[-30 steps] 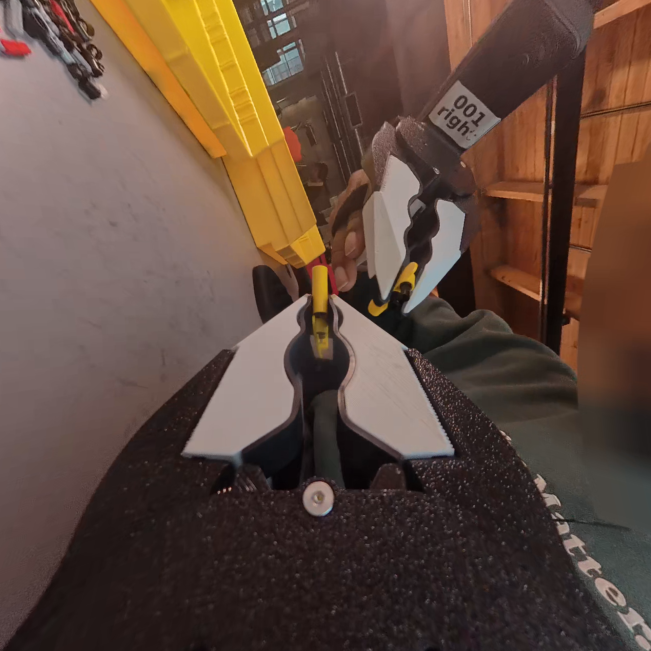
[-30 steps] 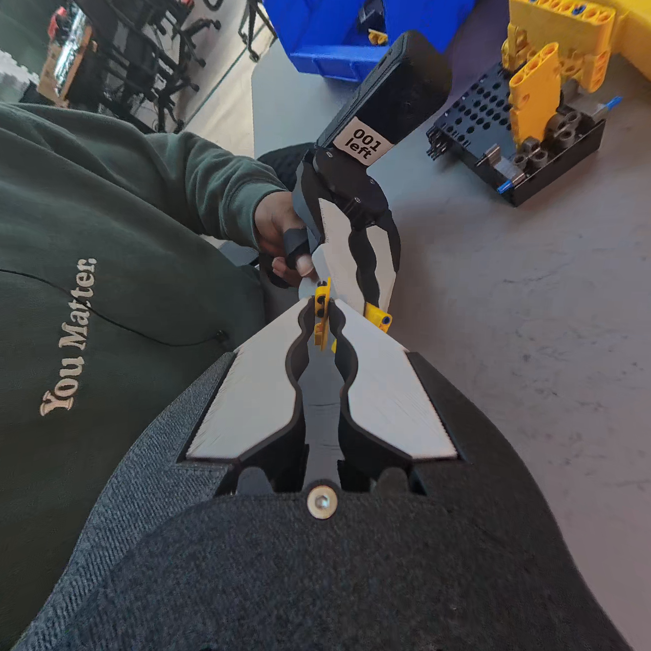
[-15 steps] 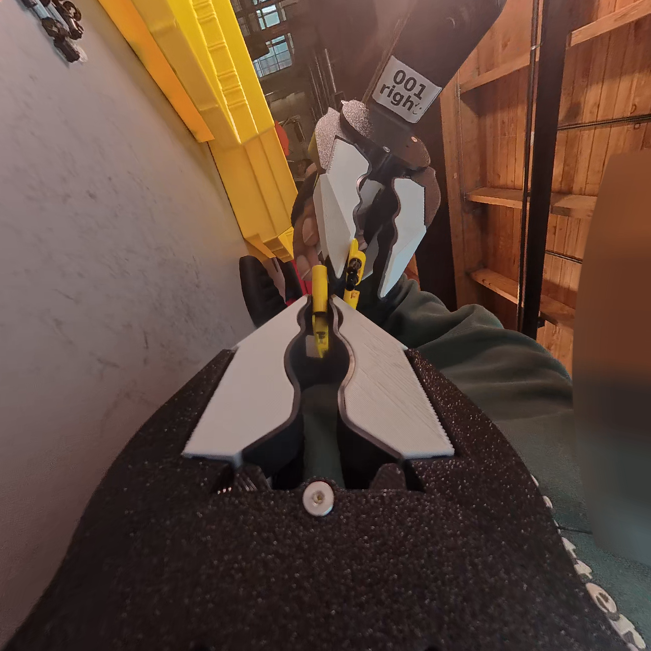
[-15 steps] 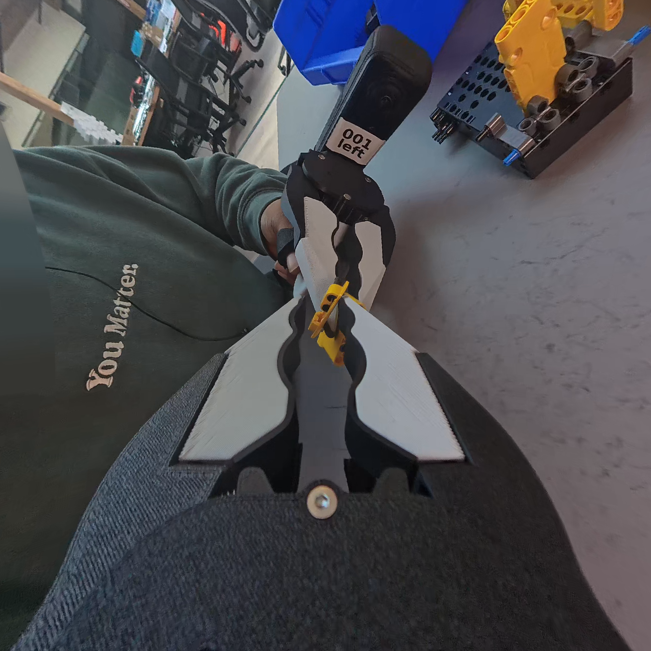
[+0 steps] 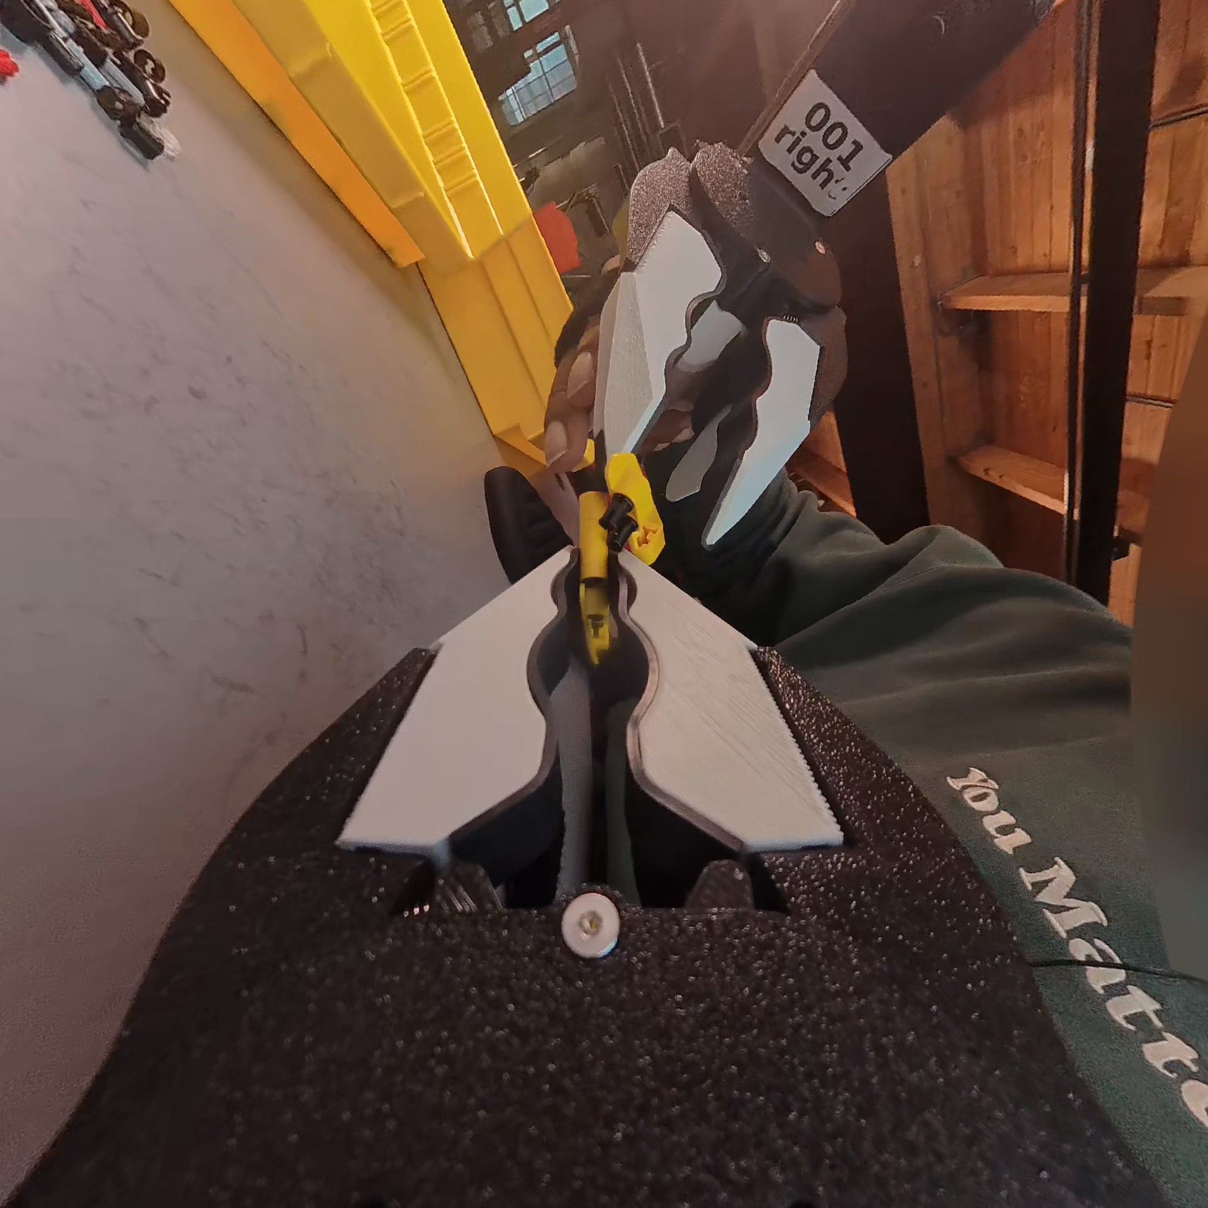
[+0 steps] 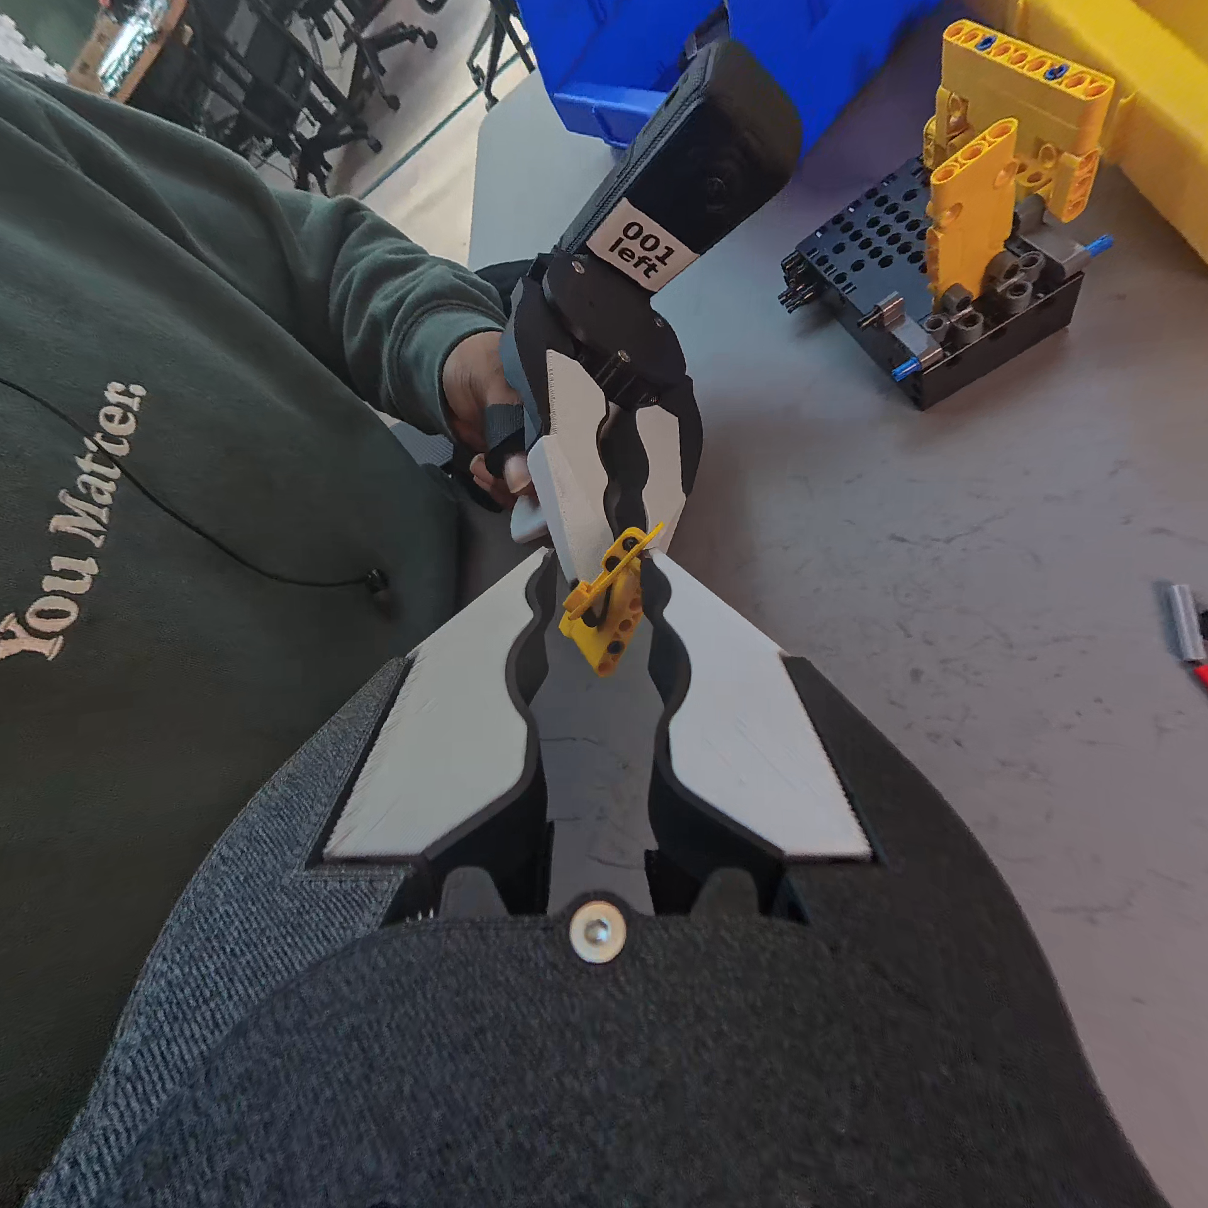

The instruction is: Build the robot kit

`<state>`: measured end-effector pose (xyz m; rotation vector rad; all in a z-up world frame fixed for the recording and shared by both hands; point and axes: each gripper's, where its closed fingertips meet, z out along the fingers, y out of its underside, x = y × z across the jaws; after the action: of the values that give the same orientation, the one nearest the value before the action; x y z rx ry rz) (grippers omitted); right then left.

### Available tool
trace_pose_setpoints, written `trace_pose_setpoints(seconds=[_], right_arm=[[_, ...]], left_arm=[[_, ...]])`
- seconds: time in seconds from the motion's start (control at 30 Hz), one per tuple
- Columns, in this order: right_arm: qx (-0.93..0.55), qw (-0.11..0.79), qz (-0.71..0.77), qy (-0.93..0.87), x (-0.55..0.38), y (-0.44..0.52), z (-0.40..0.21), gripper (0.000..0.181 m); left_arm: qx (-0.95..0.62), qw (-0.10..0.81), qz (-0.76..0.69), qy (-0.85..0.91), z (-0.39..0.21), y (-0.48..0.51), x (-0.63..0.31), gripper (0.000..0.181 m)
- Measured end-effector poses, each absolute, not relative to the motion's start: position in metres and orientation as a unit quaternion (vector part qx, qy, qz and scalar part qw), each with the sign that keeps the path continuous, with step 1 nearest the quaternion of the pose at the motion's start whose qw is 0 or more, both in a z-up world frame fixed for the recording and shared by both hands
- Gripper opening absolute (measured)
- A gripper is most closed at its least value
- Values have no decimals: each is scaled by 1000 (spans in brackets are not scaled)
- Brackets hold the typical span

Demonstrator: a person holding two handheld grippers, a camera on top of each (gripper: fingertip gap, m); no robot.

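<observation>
In the left wrist view my left gripper (image 5: 598, 554) is shut on a narrow yellow beam (image 5: 593, 588) that stands up between its tips. A second yellow piece with black pins (image 5: 633, 516) sits against the beam's top. My right gripper (image 5: 663, 497) hangs just above it with its jaws apart. In the right wrist view my right gripper (image 6: 600, 555) is open. The joined yellow pieces (image 6: 604, 614) lie between its fingers, held by the left gripper (image 6: 621, 562), which points down at them.
A black pegboard base with a yellow beam structure (image 6: 941, 287) stands on the grey table at the back right. A blue bin (image 6: 654, 59) and a yellow bin (image 5: 405, 131) lie beyond. Small loose parts (image 5: 131, 98) and a grey piece (image 6: 1186, 627) lie on the table. A person's green sweatshirt (image 6: 163, 392) is close by. Both grippers' tips are close together, under 4 cm apart.
My right gripper carried its yellow pinned piece to the beam in my left gripper, then opened and let it go. The left gripper stayed shut on the beam.
</observation>
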<state>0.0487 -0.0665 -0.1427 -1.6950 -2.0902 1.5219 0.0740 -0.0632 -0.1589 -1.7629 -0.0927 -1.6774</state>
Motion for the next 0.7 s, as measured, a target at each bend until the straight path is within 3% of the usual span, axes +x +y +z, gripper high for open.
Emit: trace_pose_setpoints(seconds=[0.7], right_arm=[[-651,-21,580,-490,53,-58,-160,22]], left_arm=[[-734,378,-563,21,-172,-63,78,6]])
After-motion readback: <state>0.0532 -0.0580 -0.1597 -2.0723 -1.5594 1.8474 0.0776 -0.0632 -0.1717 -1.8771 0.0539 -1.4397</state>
